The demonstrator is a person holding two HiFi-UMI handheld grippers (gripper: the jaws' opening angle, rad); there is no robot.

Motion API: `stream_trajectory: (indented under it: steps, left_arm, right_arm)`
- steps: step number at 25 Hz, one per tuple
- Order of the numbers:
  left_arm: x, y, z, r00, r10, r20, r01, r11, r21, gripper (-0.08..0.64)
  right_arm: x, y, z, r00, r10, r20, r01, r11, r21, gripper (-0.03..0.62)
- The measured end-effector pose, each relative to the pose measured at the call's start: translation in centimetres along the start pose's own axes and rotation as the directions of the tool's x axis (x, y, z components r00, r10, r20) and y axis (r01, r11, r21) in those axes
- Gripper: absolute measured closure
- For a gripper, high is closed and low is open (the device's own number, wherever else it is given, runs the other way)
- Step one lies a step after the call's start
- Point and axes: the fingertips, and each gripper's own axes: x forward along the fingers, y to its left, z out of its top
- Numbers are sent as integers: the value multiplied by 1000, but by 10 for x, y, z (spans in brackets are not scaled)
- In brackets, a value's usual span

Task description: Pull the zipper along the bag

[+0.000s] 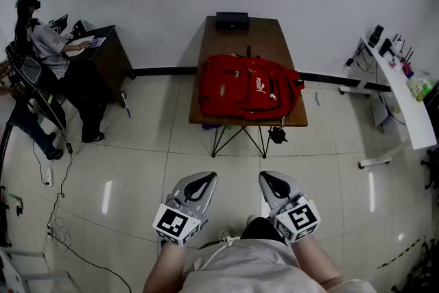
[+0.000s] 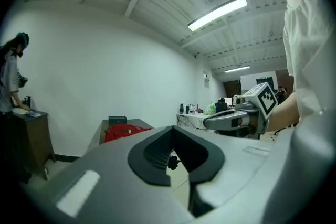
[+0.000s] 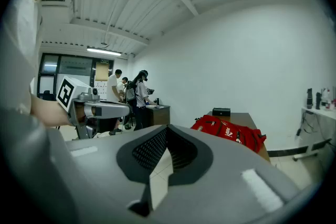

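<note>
We hold the left gripper [image 1: 205, 178] and right gripper [image 1: 268, 177] with jaws clenched on nothing. The red fabric backpack [image 1: 248, 88] lies well ahead of them on a brown wooden table [image 1: 241, 32], long axis crosswise, slightly nearer the right jaws.

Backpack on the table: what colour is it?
The backpack is red, with small white markings; the head view shows it best.
</note>
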Motion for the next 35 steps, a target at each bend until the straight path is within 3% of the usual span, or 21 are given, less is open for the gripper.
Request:
stream_trajectory:
  steps: [6,13,16,20,25,31,35]
  left_arm:
    - [16,25,-4,1000,27,14,-26,998,-62,554]
    - [66,74,-5,998,59,28,-58,997,-54,554]
    - [112,104,4,998,57,31,-56,998,-42,554]
    - [191,137,12,999,48,-18,-48,999,-19,554]
    - [271,164,17,999,32,-41,-32,999,-7,554]
    - [317,188,-5,994,38,-100,-44,998,-52,554]
    - [336,210,-20,990,46,-134,-57,996,-73,554]
  right_arm:
    - [21,-19,-2,1000,6,-15,-6,1000,20,588]
    - [89,-77,-4,997,69,-25,-67,995,74,588]
    - [123,-112,4,995,98,-17,-97,994,52,588]
    - [162,-171,19,992,127,3,-127,990,63,588]
    - [197,-234,25,989,141,-39,-141,990,16,588]
    - [228,-277,14,978,164,-130,-162,987,25,588]
    - [253,-291,5,972,191,-136,-189,982,23,588]
